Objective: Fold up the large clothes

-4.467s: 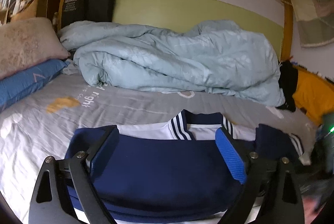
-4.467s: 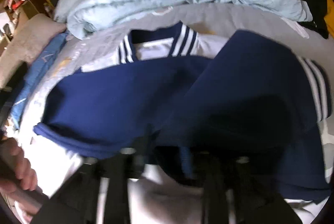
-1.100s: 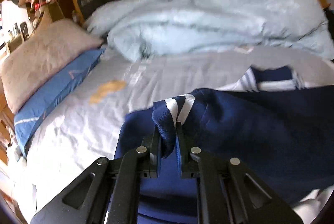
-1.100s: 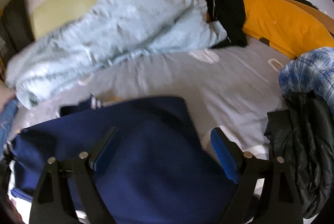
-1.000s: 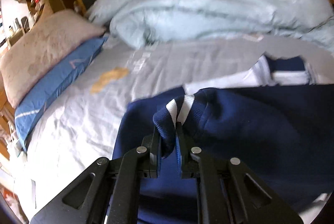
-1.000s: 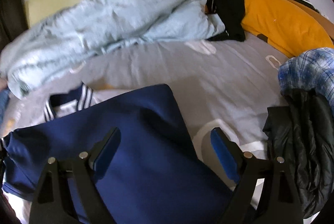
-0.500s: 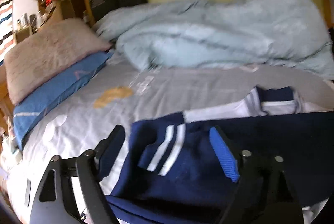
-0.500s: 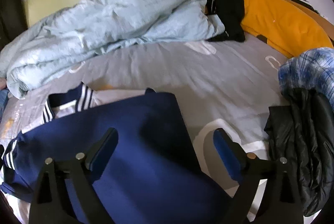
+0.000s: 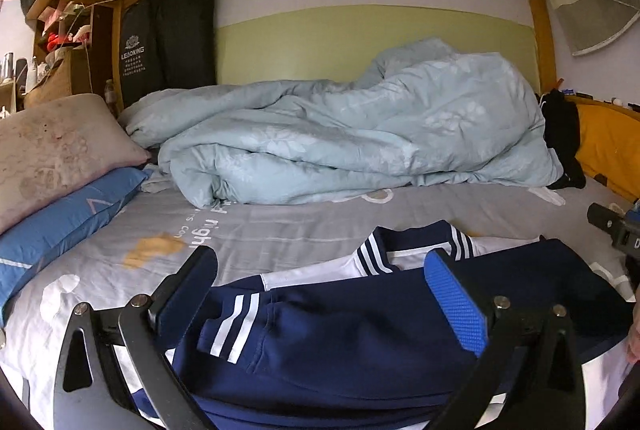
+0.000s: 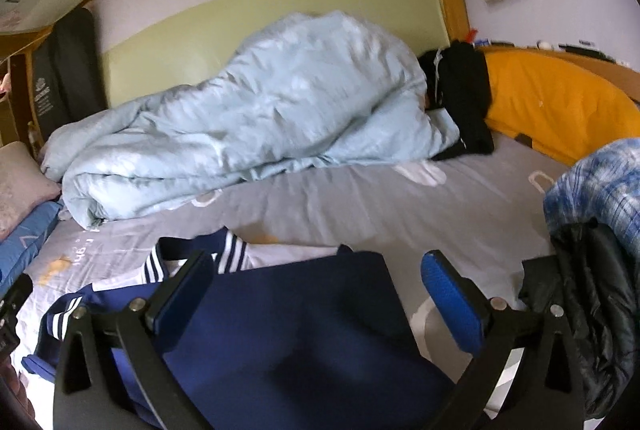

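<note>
1. The navy jacket lay flat on the grey bedsheet near the front edge of the bed, a sleeve with its white-striped cuff folded across the body, likely to narrow it for the next fold.
2. The left claw stood spread wide, its jaws having just opened; the cuff lay below and between them, untouched by the pads (so released, not held).
3. The right claw was likewise spread after opening, empty, over the jacket's right part.
4. The striped collar pointed toward the light blue duvet, which was bunched against the wall, probably to leave folding room.
5. A plaid garment and a black puffer jacket waited at the right.
</note>
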Available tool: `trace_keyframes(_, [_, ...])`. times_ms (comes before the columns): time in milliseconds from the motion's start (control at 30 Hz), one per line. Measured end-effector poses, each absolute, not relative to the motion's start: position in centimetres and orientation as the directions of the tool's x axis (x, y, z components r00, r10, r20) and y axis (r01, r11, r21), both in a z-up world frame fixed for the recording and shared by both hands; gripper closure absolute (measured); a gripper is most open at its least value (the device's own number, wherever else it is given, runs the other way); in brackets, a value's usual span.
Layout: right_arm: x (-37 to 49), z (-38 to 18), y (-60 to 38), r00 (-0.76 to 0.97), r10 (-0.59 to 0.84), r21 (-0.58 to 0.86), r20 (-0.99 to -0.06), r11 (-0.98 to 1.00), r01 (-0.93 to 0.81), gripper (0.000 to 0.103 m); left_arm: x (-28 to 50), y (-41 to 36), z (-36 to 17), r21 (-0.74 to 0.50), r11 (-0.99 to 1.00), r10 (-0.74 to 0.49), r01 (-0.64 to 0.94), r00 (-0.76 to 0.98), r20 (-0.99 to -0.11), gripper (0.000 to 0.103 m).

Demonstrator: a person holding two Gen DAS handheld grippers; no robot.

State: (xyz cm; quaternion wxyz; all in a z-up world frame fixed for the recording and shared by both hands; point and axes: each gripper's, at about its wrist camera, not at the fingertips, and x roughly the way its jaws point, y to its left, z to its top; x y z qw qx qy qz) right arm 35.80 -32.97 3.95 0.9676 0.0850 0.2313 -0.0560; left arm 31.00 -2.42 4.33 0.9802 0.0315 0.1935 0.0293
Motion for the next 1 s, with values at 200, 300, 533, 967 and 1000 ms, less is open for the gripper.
trace_keyframes(200, [35.3,4.7,-31.5,0.875,-0.068,0.073,-0.479,0.990,0.117,0.000,27.9,-3.4,6.6,0.078,0.997,0.041,-0.019,0.953,-0.301,0.000])
trace_keyframes(300, [32.9,5.9,-30.6,0.878,-0.064,0.063,-0.475,0.992,0.106,0.000,25.2,-3.6,8.2,0.025,1.000,0.000,0.007,0.957,-0.289,0.000])
trace_keyframes(533, [26.9,12.6,-29.0,0.878,-0.040,0.059,-0.476,0.995,0.078,0.000,18.7,-2.8,14.0,0.038,0.996,-0.059,0.076,0.939,-0.340,0.000])
trace_keyframes(967, [13.9,9.5,-27.5,0.848,-0.022,-0.066,-0.529,0.998,-0.015,0.000,9.2,1.1,7.4,-0.001,0.997,-0.065,0.076,0.851,-0.521,0.000])
trace_keyframes(1000, [13.9,8.5,-27.4,0.834,-0.018,-0.063,-0.552,0.998,-0.020,0.000,9.3,1.0,6.3,0.004,0.996,-0.074,0.091,0.832,-0.550,0.000])
